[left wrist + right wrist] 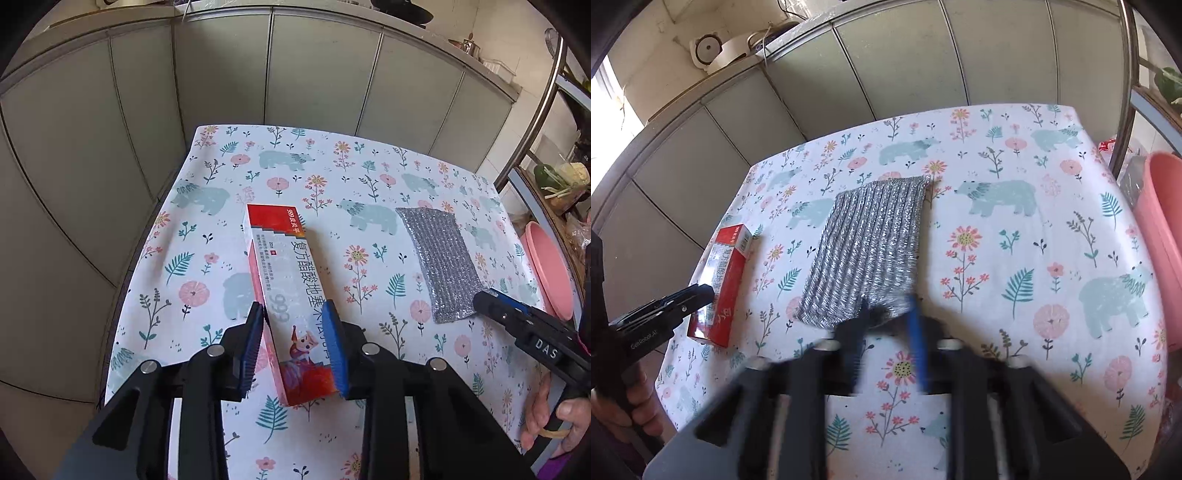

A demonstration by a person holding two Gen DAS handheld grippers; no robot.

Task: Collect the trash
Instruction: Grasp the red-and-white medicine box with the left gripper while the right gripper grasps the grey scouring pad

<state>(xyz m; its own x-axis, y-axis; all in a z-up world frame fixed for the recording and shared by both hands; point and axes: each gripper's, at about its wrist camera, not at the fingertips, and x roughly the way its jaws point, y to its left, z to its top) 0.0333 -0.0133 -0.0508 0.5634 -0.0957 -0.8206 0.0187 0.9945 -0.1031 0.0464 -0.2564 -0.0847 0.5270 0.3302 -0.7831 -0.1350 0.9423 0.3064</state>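
A red and white medicine box (284,280) lies lengthwise on the flowered tablecloth (332,173). My left gripper (292,305) straddles its near half, and both blue pads touch its long sides. In the right wrist view the box (720,280) lies at the left with the left gripper (705,291) beside it. A silver glittery cloth (868,243) lies flat in the middle of the table. My right gripper (887,301) is blurred and sits at the cloth's near edge, which bunches dark between the fingers. From the left wrist view the right gripper (480,295) looks narrow and shut at the silver cloth (439,254).
A pink bin (1163,240) stands just off the table's right edge, also the pink bin (546,273) in the left wrist view. Grey-green cabinet doors (221,74) close off the far side. A metal pole (535,122) and a cluttered shelf rise at the right. The table drops off at the left.
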